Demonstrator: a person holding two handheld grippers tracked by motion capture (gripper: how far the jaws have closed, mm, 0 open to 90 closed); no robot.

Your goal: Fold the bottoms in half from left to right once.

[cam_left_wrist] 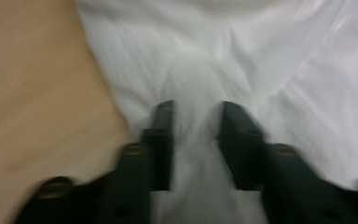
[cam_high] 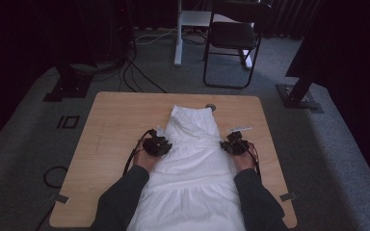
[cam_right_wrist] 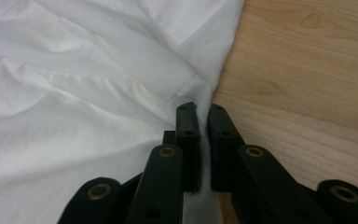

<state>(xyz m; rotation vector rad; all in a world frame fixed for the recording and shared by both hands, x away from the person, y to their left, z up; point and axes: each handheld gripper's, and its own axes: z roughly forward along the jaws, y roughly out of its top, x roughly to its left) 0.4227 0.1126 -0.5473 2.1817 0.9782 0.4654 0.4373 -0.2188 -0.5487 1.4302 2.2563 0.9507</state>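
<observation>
On the wooden table (cam_high: 111, 125), in the middle of the high view, a white garment (cam_high: 192, 163) lies spread out, with its narrow end toward the upper middle of the frame and its wide end running down to the bottom edge, between the two forearms of the person. At the centre left of this view the left gripper (cam_high: 158, 143) rests on the left border of the cloth, and at the centre right the right gripper (cam_high: 233, 143) rests on the right border; they are well apart, with the cloth between them. From the left gripper view, which is a little blurred, the left gripper (cam_left_wrist: 196, 126) has its two black jaws apart, with a raised ridge of the white garment (cam_left_wrist: 270, 70) standing between them; the jaws look released, and I cannot tell if the pads touch the cloth. The bare table (cam_left_wrist: 32, 84) is at the left side of this frame. From the right gripper view, the right gripper (cam_right_wrist: 203, 114) has its jaws clenched on the edge of the white garment (cam_right_wrist: 74, 93), and a thin fold of cloth is pinched in the narrow gap. The cloth takes the left part of that frame, and the table (cam_right_wrist: 307, 70) takes the right part. A black chair (cam_high: 233, 38) stands on the carpet at the upper middle of the high view.
</observation>
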